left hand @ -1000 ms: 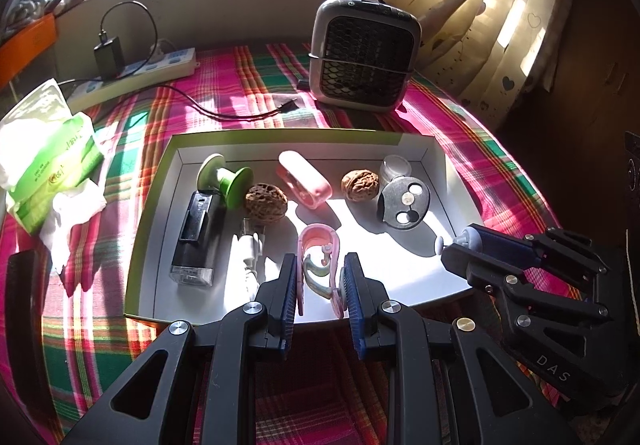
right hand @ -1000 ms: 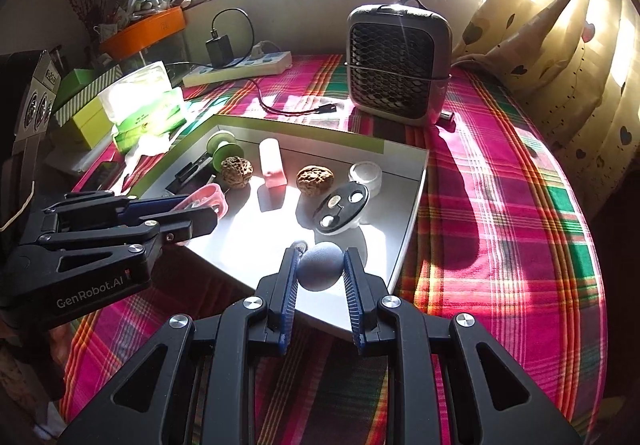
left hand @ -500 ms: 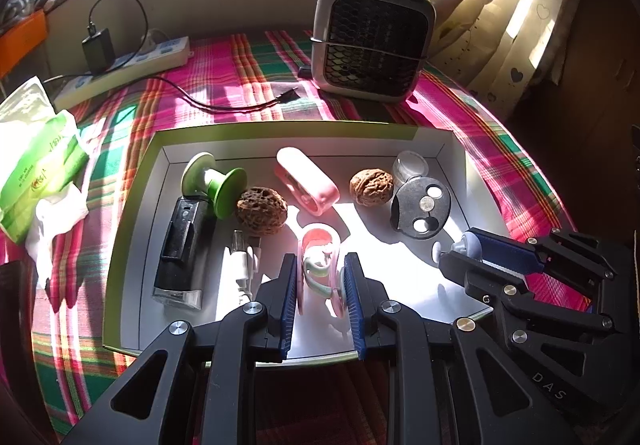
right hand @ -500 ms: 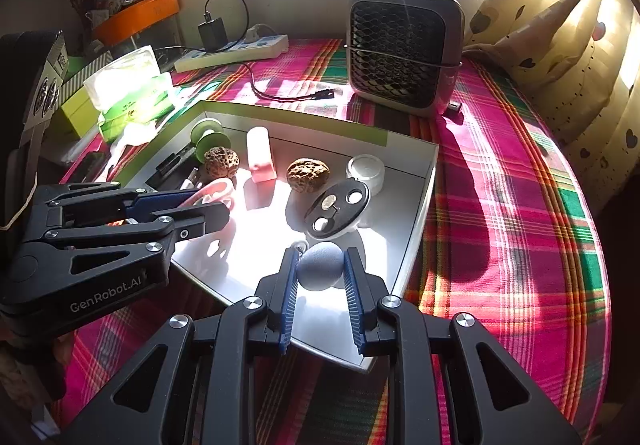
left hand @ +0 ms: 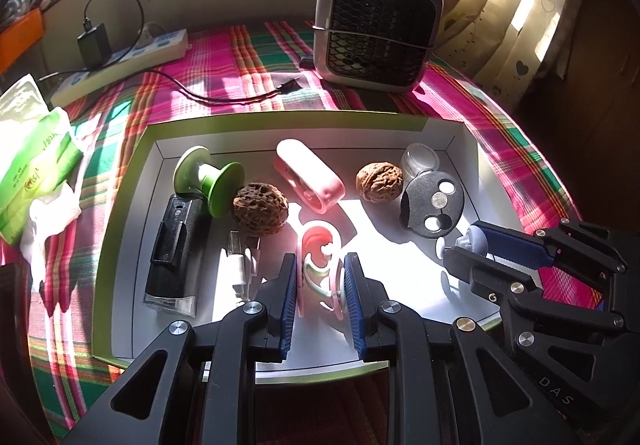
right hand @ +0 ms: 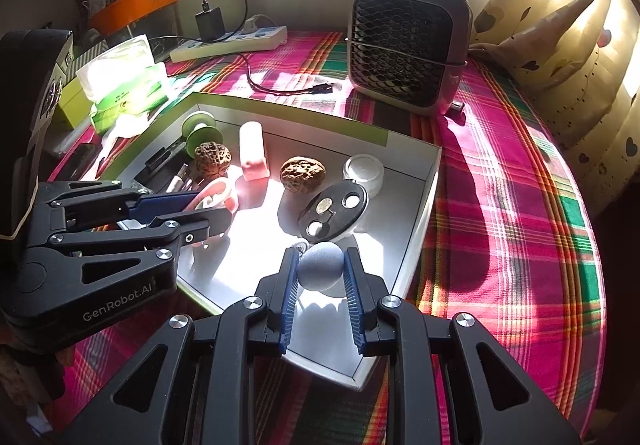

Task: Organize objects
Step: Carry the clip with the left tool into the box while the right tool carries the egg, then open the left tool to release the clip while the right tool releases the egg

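A white tray with a green rim (left hand: 120,205) (right hand: 416,229) lies on the plaid cloth. My left gripper (left hand: 320,277) is shut on a pink ring-shaped toy (left hand: 320,261) and holds it over the tray's front middle; it shows in the right wrist view (right hand: 216,197) too. My right gripper (right hand: 320,273) is shut on a pale grey-blue ball (right hand: 320,271) over the tray's front right part; the left wrist view shows it (left hand: 468,241). The tray holds two walnuts (left hand: 260,207) (left hand: 378,181), a green spool (left hand: 210,181), a pink case (left hand: 310,175), a black disc (left hand: 434,201), a small clear jar (left hand: 420,159) and a black lighter (left hand: 174,249).
A grey mesh-front heater (left hand: 376,27) (right hand: 408,41) stands behind the tray. A white power strip (left hand: 120,61) with a black adapter and cable lies at the back left. A green tissue pack (left hand: 32,161) lies left of the tray. Curtains hang on the right.
Both grippers have moved forward over the tray with their objects still held. The tray's contents now look closer and larger in both views.
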Motion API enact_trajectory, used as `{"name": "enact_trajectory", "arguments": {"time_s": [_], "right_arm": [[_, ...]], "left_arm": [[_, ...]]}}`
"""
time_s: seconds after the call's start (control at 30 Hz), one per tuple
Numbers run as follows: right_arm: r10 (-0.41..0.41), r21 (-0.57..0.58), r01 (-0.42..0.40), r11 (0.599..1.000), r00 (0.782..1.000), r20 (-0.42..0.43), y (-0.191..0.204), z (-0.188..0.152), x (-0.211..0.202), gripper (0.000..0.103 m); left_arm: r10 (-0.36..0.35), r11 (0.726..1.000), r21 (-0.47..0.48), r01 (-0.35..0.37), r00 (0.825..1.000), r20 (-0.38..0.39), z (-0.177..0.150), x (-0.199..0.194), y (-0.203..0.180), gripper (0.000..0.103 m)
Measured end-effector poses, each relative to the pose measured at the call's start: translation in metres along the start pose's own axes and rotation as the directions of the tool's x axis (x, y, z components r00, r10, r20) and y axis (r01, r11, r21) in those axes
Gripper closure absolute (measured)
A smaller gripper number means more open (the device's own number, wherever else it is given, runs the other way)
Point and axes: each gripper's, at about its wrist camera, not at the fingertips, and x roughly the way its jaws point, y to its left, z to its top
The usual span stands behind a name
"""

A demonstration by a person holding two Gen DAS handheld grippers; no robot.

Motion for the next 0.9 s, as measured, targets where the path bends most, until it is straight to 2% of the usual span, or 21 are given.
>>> {"name": "enact_trajectory", "arguments": {"time_s": [0.43,0.9], "right_arm": [[-0.027,-0.044,0.024,0.999,0.998,-0.053,0.0058,0.0043,0.0066,0.079],[-0.045,-0.045,0.042,0.998,0.997,-0.065,0.008,0.0063,0.0074,0.079]], "left_arm": [[0.004,1.0,0.001,-0.004,1.0,-0.001,0.0007,0.0005,-0.0005,0.082],[0.015,1.0,0.003,-0.015,1.0,-0.004,0.0,0.001,-0.0013,0.081]]}}
